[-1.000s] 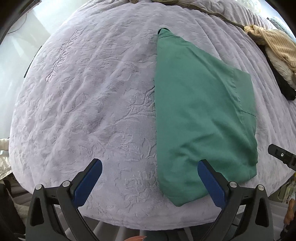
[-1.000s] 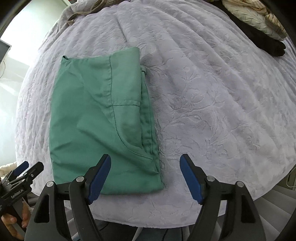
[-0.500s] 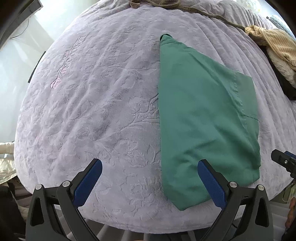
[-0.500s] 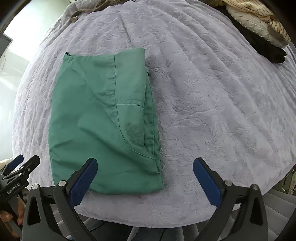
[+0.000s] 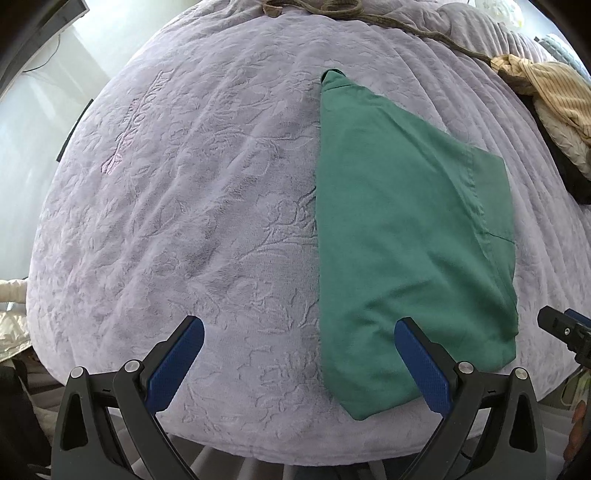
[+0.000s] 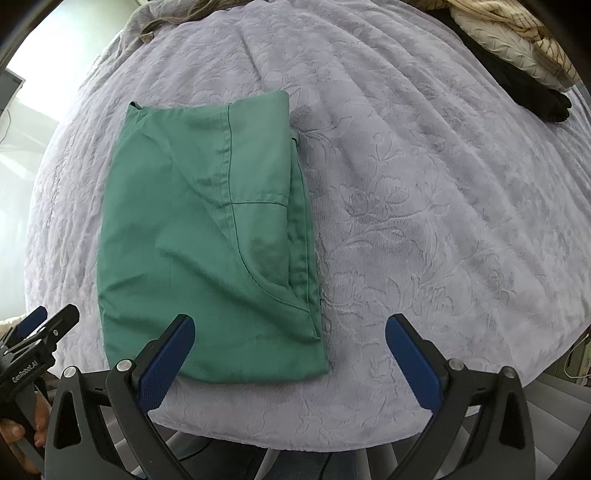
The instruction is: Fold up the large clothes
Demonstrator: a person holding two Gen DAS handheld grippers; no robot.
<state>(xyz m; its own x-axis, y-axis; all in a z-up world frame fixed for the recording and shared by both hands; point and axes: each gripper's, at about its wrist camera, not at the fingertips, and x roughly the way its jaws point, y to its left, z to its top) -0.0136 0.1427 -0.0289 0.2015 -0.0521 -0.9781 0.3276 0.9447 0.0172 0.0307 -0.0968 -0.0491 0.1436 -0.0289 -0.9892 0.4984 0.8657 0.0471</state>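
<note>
1 green garment (image 6: pixel 207 251) is lying folded flat on the bed (image 6: pixel 424 221), near its front edge, forming a rough rectangle with several layers showing along its right side and 2 stitched seams crossing the top layer. 2 claws are hovering above it: the left claw (image 5: pixel 299 363) is standing wide, gripping nothing, with 1 of its blue pads over the garment's near left corner and the other over bare bedspread. The right claw (image 6: pixel 290 360) is standing wide too, its jaws having just been opening, nothing pressed between them, the garment's near right corner lying below the gap.

A pile of other clothes (image 5: pixel 554 107) is sitting at the far right of the bed, with at least 1 yellow striped piece, 1 cream quilted piece and 1 black piece; the frame edge is cutting it off, so the count is uncertain. A brownish cloth (image 5: pixel 332 7) is trailing along the far edge, mostly out of frame. A few fingertips (image 6: pixel 37 432) of a hand are showing at the lower left of the right wrist view, largely hidden.

The bedspread is pale lilac, plush, embossed with a floral pattern. Bright, washed-out light is filling the room at the left, leaving its details hard to make out
</note>
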